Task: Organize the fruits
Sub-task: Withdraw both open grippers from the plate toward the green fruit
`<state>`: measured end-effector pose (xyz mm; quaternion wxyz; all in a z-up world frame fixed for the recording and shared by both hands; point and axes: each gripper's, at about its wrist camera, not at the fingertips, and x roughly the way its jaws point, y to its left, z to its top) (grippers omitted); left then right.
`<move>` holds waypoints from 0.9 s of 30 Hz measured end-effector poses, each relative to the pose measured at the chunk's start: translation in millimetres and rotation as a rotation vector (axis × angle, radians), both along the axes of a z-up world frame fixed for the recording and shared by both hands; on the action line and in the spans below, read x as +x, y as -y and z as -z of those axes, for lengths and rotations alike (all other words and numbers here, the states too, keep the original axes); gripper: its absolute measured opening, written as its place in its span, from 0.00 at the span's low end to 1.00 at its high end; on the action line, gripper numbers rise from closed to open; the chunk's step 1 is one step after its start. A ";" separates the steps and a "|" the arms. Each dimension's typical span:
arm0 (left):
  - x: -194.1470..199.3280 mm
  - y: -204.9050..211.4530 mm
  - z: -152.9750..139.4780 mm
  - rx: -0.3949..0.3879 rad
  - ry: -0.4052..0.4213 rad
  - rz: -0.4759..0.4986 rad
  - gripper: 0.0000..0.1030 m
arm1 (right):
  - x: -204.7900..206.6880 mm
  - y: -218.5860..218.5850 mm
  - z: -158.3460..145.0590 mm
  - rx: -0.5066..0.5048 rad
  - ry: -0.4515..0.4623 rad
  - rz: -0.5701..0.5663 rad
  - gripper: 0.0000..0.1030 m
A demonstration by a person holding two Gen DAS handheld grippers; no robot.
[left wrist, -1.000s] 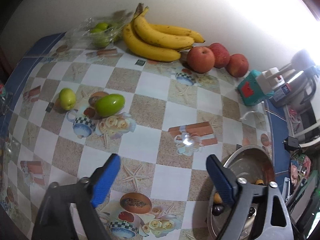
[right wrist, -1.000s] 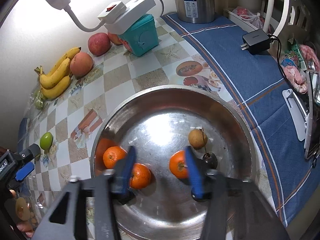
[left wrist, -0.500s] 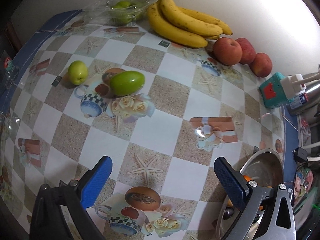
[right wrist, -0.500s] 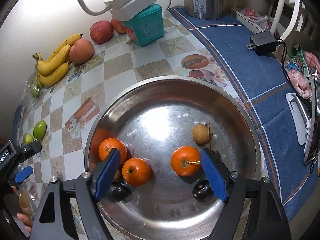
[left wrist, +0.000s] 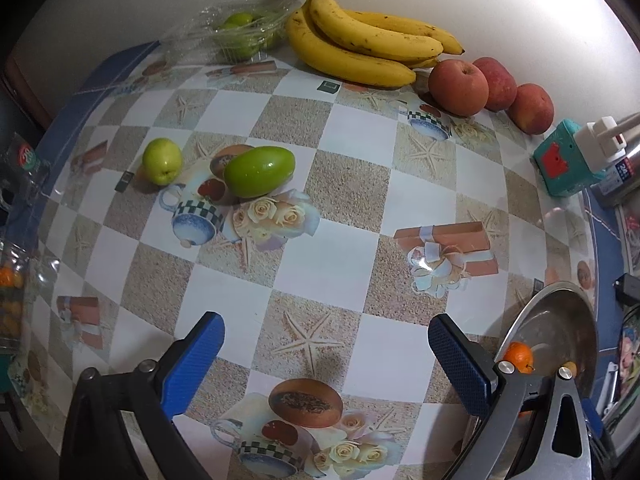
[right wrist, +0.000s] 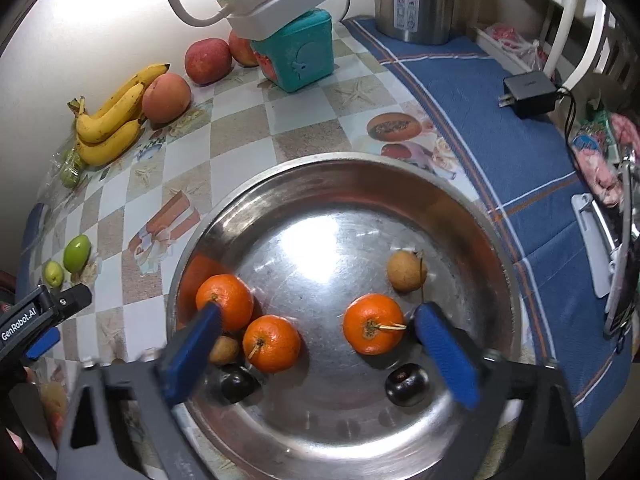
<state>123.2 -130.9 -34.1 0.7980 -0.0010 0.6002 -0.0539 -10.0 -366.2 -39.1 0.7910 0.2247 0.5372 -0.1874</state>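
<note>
Because the right gripper (right wrist: pixel 316 330) has just been opening over the steel basin (right wrist: pixel 472 216), its blue fingers now stand spread as wide as they go with nothing pressed between the pads; two tangerines lie in the gap, one (right wrist: pixel 374 324) just inside the right-hand finger and one (right wrist: pixel 271 344) nearer the left-hand finger, and neither is touched. A third tangerine (right wrist: pixel 225 302) sits beyond the left-hand fingertip, partly behind it. A dark round fruit (right wrist: pixel 407 384), perhaps a plum or grape, though the view is too soft to say, rests beneath the right-hand finger, and a tan longan-like fruit (right wrist: pixel 406 277) lies ahead of it. The small fruit seem gathered in the basin as one sorted lot, which would explain a release here.

The left gripper (left wrist: pixel 326 340) hangs over bare checked tablecloth (left wrist: pixel 332 264), its jaws likewise fully apart and empty after widening a little further. Well ahead of its left-hand finger lie a green mango (left wrist: pixel 259 171) and a small green apple (left wrist: pixel 162 161), loose and apart from any group. Farther off, against the wall, the bananas (left wrist: pixel 360 48) and red apples (left wrist: pixel 458 87) sit in tidy rows, so I judge the two green fruits are what remains to be collected, and the wide opening suits reaching for the mango.
</note>
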 end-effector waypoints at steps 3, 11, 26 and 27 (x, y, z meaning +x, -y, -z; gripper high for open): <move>-0.4 2.0 -2.8 0.014 0.014 0.021 1.00 | -0.4 0.7 -0.7 0.000 0.012 0.000 1.00; 1.9 2.3 -15.4 0.030 0.059 0.080 1.00 | 1.2 -4.8 -0.6 0.009 0.012 -0.007 1.00; 7.0 -16.3 -26.3 0.120 0.133 0.180 1.00 | 19.9 -47.2 -13.7 0.024 0.044 -0.118 1.00; 8.2 -20.8 -26.9 0.126 0.136 0.173 1.00 | 21.3 -51.6 -14.7 0.023 0.045 -0.127 1.00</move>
